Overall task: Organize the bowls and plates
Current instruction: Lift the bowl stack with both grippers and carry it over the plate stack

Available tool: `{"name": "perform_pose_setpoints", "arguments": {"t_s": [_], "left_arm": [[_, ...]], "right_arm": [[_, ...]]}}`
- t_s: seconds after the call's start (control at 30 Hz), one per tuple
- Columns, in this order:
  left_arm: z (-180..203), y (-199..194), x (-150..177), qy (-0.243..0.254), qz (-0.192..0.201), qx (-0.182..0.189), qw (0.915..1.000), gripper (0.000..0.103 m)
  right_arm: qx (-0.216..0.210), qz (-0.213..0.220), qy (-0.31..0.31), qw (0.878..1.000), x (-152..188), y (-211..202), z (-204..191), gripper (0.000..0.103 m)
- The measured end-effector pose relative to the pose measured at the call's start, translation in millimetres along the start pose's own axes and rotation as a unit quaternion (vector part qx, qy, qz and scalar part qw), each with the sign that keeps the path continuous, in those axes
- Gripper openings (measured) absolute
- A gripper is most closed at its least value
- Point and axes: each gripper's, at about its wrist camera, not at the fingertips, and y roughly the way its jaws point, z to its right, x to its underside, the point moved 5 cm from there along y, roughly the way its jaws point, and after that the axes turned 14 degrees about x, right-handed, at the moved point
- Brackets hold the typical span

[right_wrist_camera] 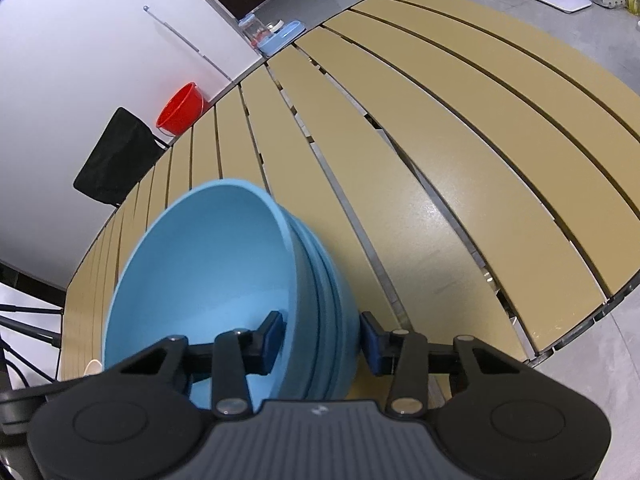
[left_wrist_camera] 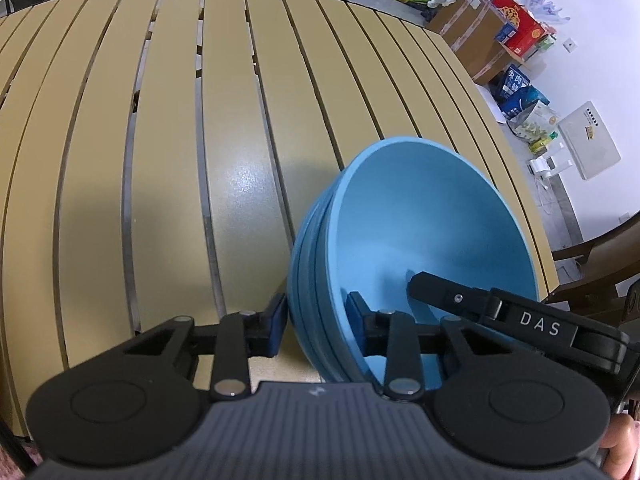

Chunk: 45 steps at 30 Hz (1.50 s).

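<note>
Stack of blue bowls (left_wrist_camera: 420, 240) on the slatted table (left_wrist_camera: 168, 160), close to one edge; several nested, four or so by the rim lines, exact count hard to tell; no plates in view.

Left gripper (left_wrist_camera: 316, 324) narrowed astride the near wall of the stack, one pad inside the top bowl, one outside against the lowest rim; contact likely but pressure cannot be told. Right gripper (right_wrist_camera: 322, 334) the same on the opposite side, inner pad at the wall, outer pad seemingly a hair clear of the rims. Two grippers in all, each with two fingers; tip of the right one seen inside the bowl from the left view.

Risks, as judgement: uneven pinch across several rims, so the inner bowls slipping out on a lift; mismatched pull between the two sides tipping the stack; smooth walls sliding through the pads; a shove toward the table edge sending bowls to the floor.
</note>
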Motion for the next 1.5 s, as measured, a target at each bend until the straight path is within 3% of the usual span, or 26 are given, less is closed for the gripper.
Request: {"name": "perform_pose_setpoints", "arguments": {"t_s": [0.6, 1.5], "left_arm": [[7, -12, 5, 0.003, 0.006, -0.007, 0.9999, 0.032], [9, -82, 38, 0.001, 0.058, -0.015, 0.9982, 0.032]], "right_arm": [[-0.007, 0.0, 0.006, 1.0, 8, -10, -1, 0.04], [-0.035, 0.026, -0.022, 0.999, 54, -77, -35, 0.039]]}}
